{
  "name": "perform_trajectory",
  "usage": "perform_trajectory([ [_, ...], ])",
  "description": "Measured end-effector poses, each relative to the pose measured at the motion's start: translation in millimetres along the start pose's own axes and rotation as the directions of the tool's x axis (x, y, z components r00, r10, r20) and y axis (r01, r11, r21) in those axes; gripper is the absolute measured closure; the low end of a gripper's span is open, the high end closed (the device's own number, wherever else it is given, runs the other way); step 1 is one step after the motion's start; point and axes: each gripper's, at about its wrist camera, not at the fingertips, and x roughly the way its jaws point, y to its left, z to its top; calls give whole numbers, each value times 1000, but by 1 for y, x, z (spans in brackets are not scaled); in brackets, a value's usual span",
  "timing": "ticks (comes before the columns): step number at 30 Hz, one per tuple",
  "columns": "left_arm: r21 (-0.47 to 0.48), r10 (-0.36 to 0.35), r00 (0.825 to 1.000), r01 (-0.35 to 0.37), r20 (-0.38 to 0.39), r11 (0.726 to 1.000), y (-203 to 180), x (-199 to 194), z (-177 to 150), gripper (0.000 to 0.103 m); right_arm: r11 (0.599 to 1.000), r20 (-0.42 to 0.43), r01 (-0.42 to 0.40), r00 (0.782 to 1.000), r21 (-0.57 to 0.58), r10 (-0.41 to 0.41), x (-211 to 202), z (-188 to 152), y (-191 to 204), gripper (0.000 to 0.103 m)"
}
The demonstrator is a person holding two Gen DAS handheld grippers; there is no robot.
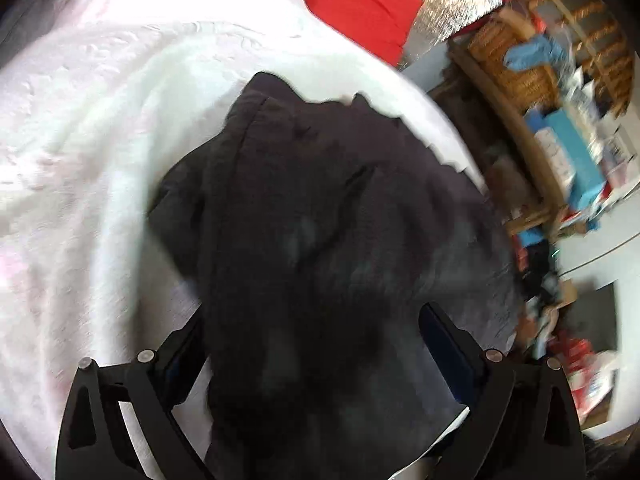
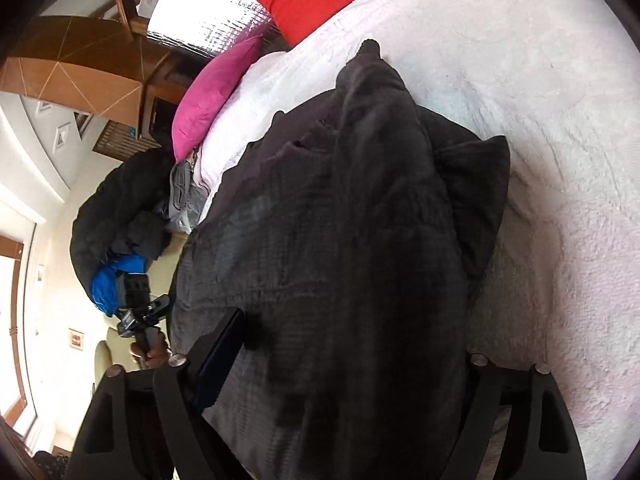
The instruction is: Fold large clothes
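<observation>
A large dark grey garment (image 1: 320, 200) lies bunched on the white fleecy bedspread (image 1: 100, 140). My left gripper (image 1: 316, 336) hovers over its near end, open wide, with the cloth lying between the two black fingers (image 1: 444, 332) and not pinched. In the right wrist view the same garment (image 2: 360, 220) fills the middle. My right gripper (image 2: 348, 352) is open over it; the left finger (image 2: 224, 344) shows its bare pad, and cloth hides the right fingertip. A hand (image 2: 150, 354) holding the other gripper's body shows at the bed's left edge.
Red pillows (image 1: 360, 4) and a magenta pillow (image 2: 216, 92) lie at the head of the bed by a silver quilted panel (image 2: 208, 16). Cluttered wooden shelves (image 1: 560, 120) stand past the bed's right side. A dark jacket with blue lining (image 2: 116, 240) is heaped at the left edge.
</observation>
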Motion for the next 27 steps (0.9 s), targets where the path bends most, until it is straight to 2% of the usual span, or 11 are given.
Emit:
perform_trajectory([
  [2, 11, 87, 996, -87, -15, 996, -1, -2, -11, 5, 1000, 1, -12, 1000, 3, 12, -1, -2, -4, 20],
  [4, 2, 96, 995, -96, -12, 995, 1, -7, -19, 5, 1000, 3, -10, 1000, -1, 10, 0, -2, -5, 20],
  [6, -1, 40, 999, -40, -7, 999, 0, -9, -24, 5, 1000, 6, -4, 1000, -8, 4, 1, -3, -4, 20],
  [10, -22, -55, 995, 53, -84, 998, -4, 19, -25, 5, 1000, 10, -1, 1000, 1, 1, -4, -5, -7, 20],
  [13, 4, -109, 992, 110, -55, 994, -14, 22, -19, 5, 1000, 20, 23, 1000, 10, -23, -4, -6, -4, 22],
  [15, -41, -170, 985, 168, -38, 985, -11, 25, -12, 5, 998, 26, 67, 997, -4, -67, -3, -8, 4, 29],
  [19, -79, -213, 977, 211, -11, 974, -9, 36, 0, 10, 993, 45, 107, 993, -41, -105, -5, -11, 14, 41],
  [21, -93, -221, 975, 220, 0, 971, -9, 41, 2, 17, 991, 57, 121, 991, -57, -118, -4, -12, 15, 43],
  [23, -120, -232, 973, 232, 19, 965, -11, 47, 9, 32, 992, 63, 122, 991, -39, -120, -2, -12, 14, 45],
  [25, -116, -231, 972, 233, 31, 965, -17, 46, 15, 44, 990, 82, 134, 988, -41, -130, -5, -11, 19, 54],
  [27, -61, -216, 974, 220, 70, 973, -34, 37, 21, 55, 990, 116, 132, 985, -56, -125, -12, -9, 28, 64],
])
